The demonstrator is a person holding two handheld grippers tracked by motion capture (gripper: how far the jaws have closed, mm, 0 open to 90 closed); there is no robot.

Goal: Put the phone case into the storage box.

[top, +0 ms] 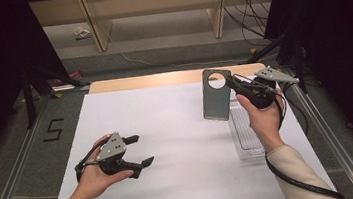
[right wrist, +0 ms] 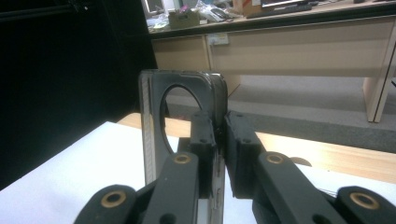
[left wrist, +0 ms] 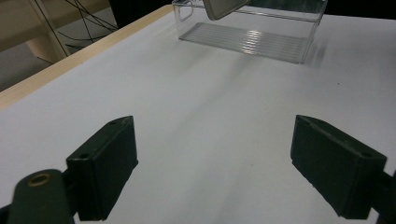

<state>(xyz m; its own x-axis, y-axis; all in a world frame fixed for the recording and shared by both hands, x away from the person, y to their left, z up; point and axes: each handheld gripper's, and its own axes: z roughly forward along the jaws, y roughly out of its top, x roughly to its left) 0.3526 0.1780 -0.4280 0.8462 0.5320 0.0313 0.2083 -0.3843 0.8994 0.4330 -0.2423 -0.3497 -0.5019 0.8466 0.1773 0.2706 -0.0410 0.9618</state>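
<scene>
Grey plate: a flat grey panel with a round hole near its top, pinched in my right claw and held upright above the table.
Right claw: clenched on the grey plate's edge beside the hole; in the right gripper view my two jaws press either side of the panel, which rises straight up ahead of them.
Plate relative to right claw: between my jaws, most of it hanging below and to the left of my fingertips.
Clear tray: a ribbed transparent bin on the white table, just below and behind the plate's lower edge, under my right hand.
Left claw: released, jaws spread wide with nothing between them, low over the white surface.
Plate relative to left claw: well apart, far ahead, its lower corner above the clear tray.
</scene>
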